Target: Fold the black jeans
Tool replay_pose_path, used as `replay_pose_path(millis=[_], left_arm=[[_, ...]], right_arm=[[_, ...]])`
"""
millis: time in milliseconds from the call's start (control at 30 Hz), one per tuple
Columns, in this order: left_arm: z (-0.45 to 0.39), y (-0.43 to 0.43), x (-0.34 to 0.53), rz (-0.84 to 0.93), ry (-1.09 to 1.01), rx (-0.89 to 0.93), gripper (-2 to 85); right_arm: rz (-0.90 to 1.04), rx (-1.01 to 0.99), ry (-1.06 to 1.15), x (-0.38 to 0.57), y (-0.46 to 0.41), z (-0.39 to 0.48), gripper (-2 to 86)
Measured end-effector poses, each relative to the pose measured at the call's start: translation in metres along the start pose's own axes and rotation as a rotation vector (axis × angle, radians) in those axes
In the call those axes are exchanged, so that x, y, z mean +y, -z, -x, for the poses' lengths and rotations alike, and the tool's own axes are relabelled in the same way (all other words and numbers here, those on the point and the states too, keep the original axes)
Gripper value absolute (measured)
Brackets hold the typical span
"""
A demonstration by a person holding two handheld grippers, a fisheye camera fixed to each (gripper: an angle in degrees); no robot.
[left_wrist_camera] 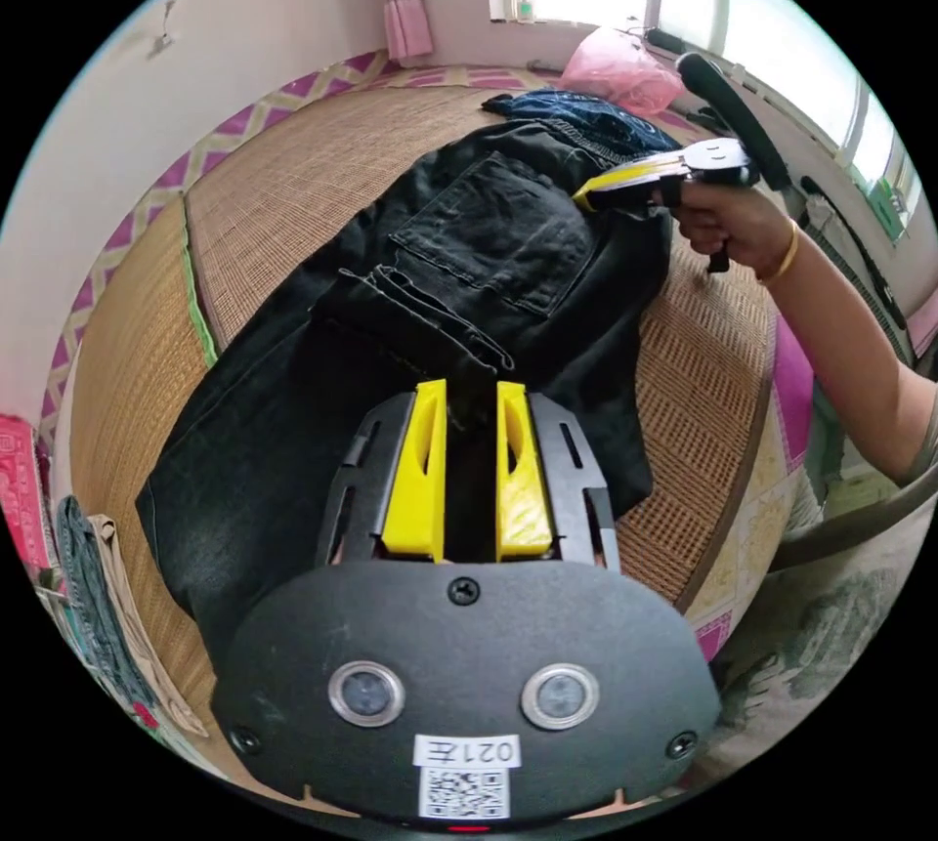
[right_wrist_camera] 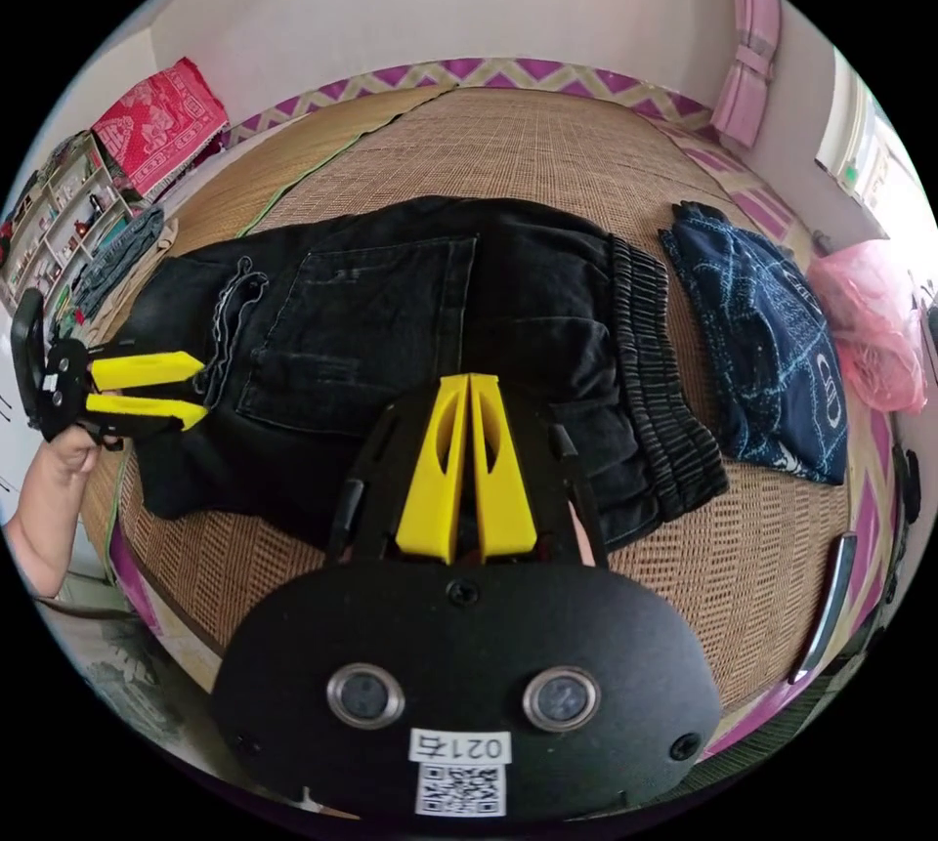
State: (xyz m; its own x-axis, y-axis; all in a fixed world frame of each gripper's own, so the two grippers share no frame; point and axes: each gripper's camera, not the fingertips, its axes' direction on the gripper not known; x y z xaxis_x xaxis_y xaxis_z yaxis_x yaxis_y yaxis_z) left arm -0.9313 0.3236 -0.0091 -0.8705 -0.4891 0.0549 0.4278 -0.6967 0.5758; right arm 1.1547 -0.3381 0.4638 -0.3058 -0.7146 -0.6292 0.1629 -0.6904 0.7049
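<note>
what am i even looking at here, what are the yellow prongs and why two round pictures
A person holds a hand tool in each hand; the yellow prongs are its two jaws. A fisheye camera rides on each tool, giving one round picture apiece. The left gripper is open, hovering over the black jeans, which lie partly folded on a woven mat. The right gripper has its jaws closed together at the waist end; no cloth is visibly pinched. Each tool also shows in the other's picture. Beside the jeans lie a blue garment and a pink bag.
</note>
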Motion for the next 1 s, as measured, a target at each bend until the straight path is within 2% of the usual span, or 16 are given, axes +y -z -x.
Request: replay_pose_path(millis=[100, 167, 200, 267, 367, 500, 633, 700, 767, 900, 1000], left_arm=[[0.055, 0.023, 0.029, -0.125, 0.163, 0.144, 3.0], [0.127, 0.072, 0.082, -0.367, 0.378, 0.335, 2.1], [0.144, 0.086, 0.098, -0.418, 0.416, 0.353, 1.9], [0.208, 0.151, 0.173, -0.586, 0.543, 0.323, 1.0], [0.280, 0.227, 0.283, -0.703, 0.676, 0.184, 0.3], [0.360, 0.267, 0.413, -0.677, 0.850, 0.023, -0.1], [0.436, 0.240, 0.546, -0.539, 1.109, -0.080, -0.3], [0.456, 0.226, 0.596, -0.512, 1.207, -0.102, -0.3], [0.473, 0.220, 0.653, -0.560, 1.291, -0.061, -0.3], [0.478, 0.220, 0.691, -0.606, 1.292, 0.001, -0.3], [0.473, 0.221, 0.698, -0.609, 1.247, 0.021, -0.3]], right_arm=[[0.001, 0.005, 0.002, 0.018, -0.003, 0.013, -0.6], [0.002, 0.009, 0.003, 0.031, -0.006, 0.022, -0.6], [0.002, 0.010, 0.003, 0.034, -0.007, 0.024, -0.6], [0.003, 0.013, 0.004, 0.046, -0.010, 0.034, -0.7], [0.005, 0.009, 0.002, 0.059, -0.014, 0.043, -0.7], [0.006, 0.010, 0.002, 0.071, -0.021, 0.055, -0.6], [0.008, 0.032, 0.011, 0.082, -0.030, 0.074, -0.7], [0.009, 0.036, 0.013, 0.086, -0.035, 0.081, -0.7], [0.011, 0.011, -0.003, 0.088, -0.041, 0.082, -0.9], [0.071, -0.044, 0.018, 0.081, -0.050, 0.077, -1.0], [0.181, 0.002, 0.096, 0.073, -0.052, 0.083, -1.0]])
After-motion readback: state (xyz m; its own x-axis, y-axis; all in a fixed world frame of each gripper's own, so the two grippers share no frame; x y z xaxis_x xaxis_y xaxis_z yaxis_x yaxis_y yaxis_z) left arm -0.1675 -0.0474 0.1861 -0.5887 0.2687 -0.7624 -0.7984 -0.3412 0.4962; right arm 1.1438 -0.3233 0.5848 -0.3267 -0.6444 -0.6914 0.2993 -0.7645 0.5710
